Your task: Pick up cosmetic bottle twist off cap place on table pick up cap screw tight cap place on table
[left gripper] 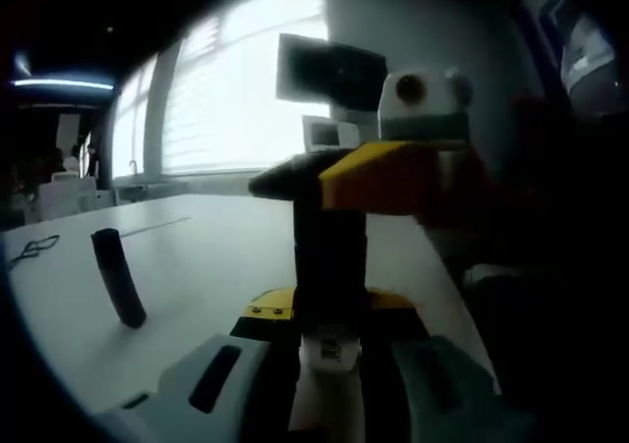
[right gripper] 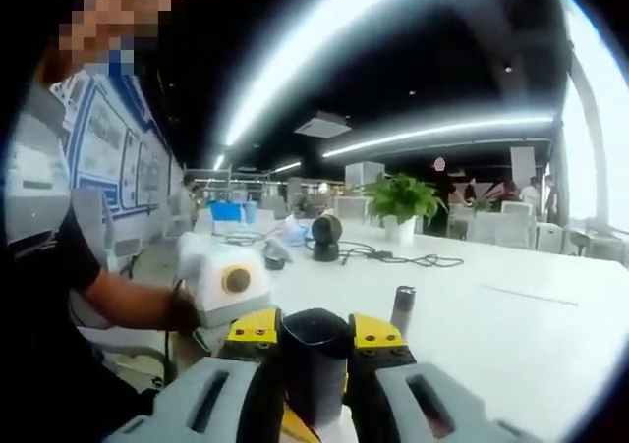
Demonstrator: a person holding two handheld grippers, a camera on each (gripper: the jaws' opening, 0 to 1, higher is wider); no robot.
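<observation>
The cosmetic bottle is held between both grippers above the white table [left gripper: 206, 256]. Its pale body [left gripper: 329, 353] sits between the jaws of my left gripper [left gripper: 329, 320], which is shut on it. My right gripper [left gripper: 332, 266] comes in from the upper right, its black and yellow jaws standing over the bottle's top. In the right gripper view my right gripper [right gripper: 314, 343] is shut on the black cap [right gripper: 314, 359]. I cannot tell whether the cap is still joined to the bottle.
A dark tube [left gripper: 118, 276] [right gripper: 401, 310] stands upright on the table. A loose cable [left gripper: 29, 251] lies near the far left. A potted plant [right gripper: 403, 202], a round black device [right gripper: 324, 235] and cables [right gripper: 413, 258] sit further back. A person's forearm [right gripper: 118, 301] is at the left.
</observation>
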